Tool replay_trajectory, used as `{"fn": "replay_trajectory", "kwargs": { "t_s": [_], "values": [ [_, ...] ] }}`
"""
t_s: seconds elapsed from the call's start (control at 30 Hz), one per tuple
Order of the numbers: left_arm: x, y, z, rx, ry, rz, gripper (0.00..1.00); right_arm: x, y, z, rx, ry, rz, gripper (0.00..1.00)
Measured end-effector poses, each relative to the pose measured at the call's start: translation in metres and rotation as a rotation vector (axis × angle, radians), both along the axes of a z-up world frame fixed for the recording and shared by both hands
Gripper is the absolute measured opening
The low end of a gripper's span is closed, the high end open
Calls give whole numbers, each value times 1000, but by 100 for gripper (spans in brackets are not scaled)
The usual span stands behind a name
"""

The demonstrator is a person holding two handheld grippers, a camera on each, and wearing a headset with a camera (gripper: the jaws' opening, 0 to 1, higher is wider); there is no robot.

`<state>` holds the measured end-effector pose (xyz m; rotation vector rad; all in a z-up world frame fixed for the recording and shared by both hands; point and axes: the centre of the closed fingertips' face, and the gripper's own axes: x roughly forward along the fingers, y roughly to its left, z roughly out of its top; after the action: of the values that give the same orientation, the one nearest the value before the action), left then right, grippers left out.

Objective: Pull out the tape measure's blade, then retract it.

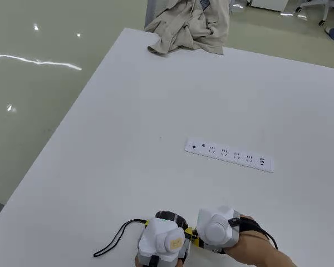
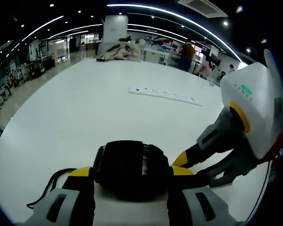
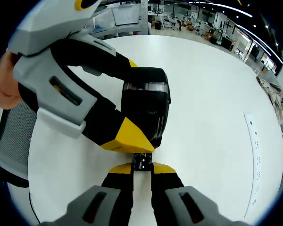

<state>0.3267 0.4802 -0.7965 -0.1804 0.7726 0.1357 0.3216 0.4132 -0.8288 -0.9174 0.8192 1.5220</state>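
A black tape measure (image 2: pixel 127 167) lies on the white table (image 1: pixel 156 111) near its front edge, and my left gripper (image 2: pixel 131 172) is shut on its case from both sides. Its black wrist strap (image 1: pixel 114 238) trails to the left. In the right gripper view the case (image 3: pixel 148 103) sits just ahead, and my right gripper (image 3: pixel 142 165) is shut on the blade's end tab (image 3: pixel 141 161) right at the case's mouth. Hardly any blade shows. In the head view the left gripper (image 1: pixel 162 240) and right gripper (image 1: pixel 216 229) stand side by side over the case (image 1: pixel 170 216).
A white power strip (image 1: pixel 229 154) lies mid-table to the right, ahead of the grippers. Beige clothing (image 1: pixel 189 25) is heaped at the far edge. The table's left edge (image 1: pixel 61 133) drops to a glossy floor.
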Motion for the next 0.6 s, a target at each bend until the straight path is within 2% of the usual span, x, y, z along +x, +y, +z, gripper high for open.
{"fn": "replay_trajectory", "kwargs": {
  "t_s": [0.6],
  "values": [
    [0,0,1,0,-1,2,59,0,6,0,-4,-6,12,13]
  ]
}}
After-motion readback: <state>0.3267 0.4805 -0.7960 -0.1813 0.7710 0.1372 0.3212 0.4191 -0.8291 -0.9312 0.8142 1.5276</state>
